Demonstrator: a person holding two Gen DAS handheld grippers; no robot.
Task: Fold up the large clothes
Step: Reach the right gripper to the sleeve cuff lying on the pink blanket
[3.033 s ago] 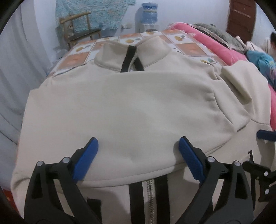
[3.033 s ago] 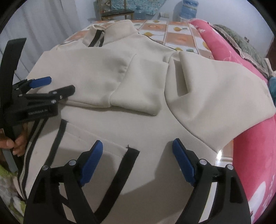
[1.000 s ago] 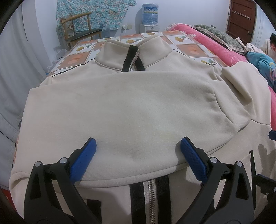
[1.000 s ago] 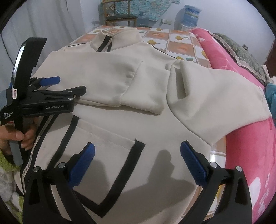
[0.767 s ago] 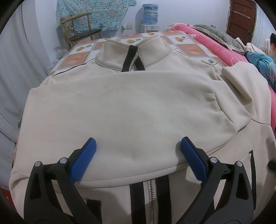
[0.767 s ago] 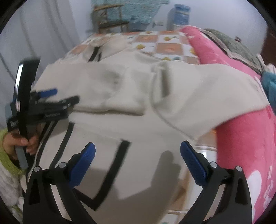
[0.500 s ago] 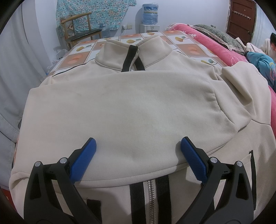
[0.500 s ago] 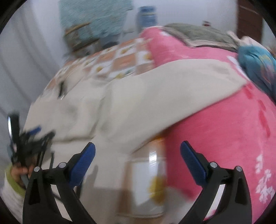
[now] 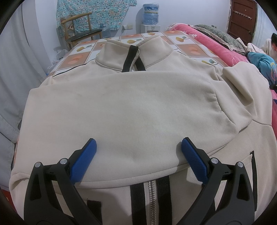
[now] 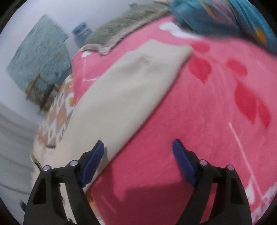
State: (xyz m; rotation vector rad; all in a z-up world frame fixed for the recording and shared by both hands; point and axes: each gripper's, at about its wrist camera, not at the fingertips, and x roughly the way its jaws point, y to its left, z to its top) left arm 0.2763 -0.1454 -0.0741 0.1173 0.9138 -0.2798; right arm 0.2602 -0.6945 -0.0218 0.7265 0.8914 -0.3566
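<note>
A cream zip-up jacket (image 9: 135,107) with black zipper trim lies front up on the bed, one sleeve folded across its chest. My left gripper (image 9: 138,148) hovers open over the lower edge of that folded sleeve, nothing between its blue pads. The other sleeve (image 10: 135,86) stretches out over a pink blanket (image 10: 199,129) in the blurred, tilted right wrist view. My right gripper (image 10: 138,147) is above the blanket beside that sleeve's lower part, its jaws closing with only blanket showing between them.
A checked orange-and-white bedsheet (image 9: 81,57) lies under the jacket. A wooden chair (image 9: 77,29) and a water dispenser (image 9: 150,15) stand at the far wall. A teal cloth (image 10: 225,20) and a grey pillow (image 10: 124,24) rest on the blanket. A person (image 9: 270,46) sits at far right.
The right gripper swung away from the jacket's pocket to the right, rolled over, and now looks along the outstretched sleeve on the pink blanket; its jaws have narrowed a little. The left gripper stayed put.
</note>
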